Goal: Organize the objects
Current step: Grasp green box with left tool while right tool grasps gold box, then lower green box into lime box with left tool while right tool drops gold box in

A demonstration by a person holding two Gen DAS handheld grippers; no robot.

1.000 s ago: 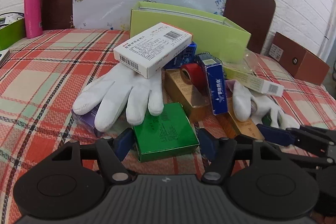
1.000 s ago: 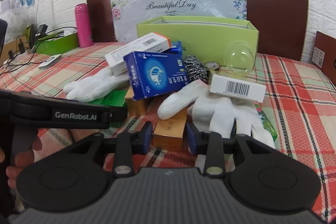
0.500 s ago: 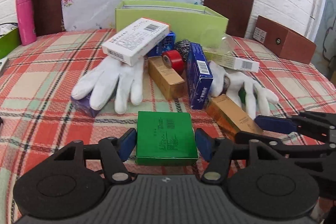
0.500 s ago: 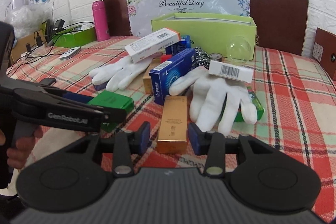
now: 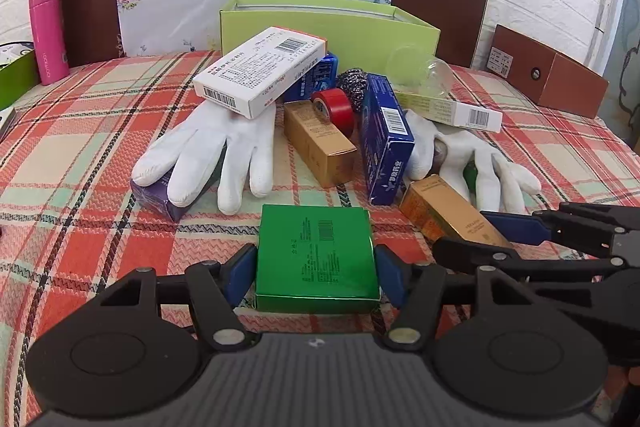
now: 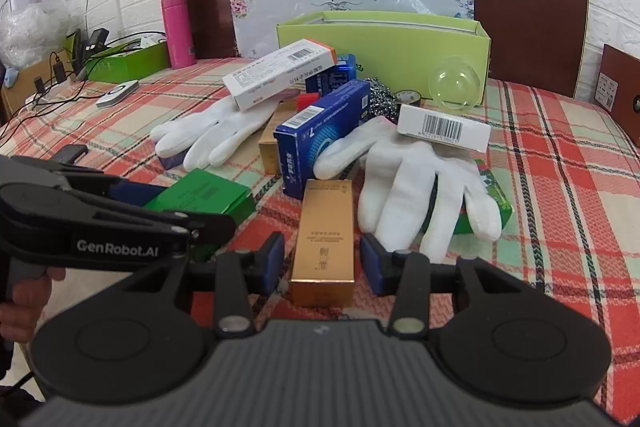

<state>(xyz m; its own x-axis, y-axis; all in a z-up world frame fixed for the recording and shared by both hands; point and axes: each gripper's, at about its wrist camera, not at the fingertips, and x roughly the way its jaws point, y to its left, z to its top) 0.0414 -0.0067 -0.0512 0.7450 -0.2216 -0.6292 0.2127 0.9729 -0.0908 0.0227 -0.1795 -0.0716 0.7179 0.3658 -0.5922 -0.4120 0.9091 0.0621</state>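
Bright even indoor light, soft shadows, sharp focus, fisheye-bent edges, perhaps faint glare

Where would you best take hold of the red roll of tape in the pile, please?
Take the red roll of tape across its two flat faces, coming from above. It stands on edge, wedged between the gold carton and the tall blue box, so probably only its top is free.

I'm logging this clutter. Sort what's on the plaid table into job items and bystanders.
Job items: green box between the left gripper pads; gold box between the right gripper pads; white gloves; blue box; red tape; lime bin.

Bystanders: pink bottle; brown box; cables.
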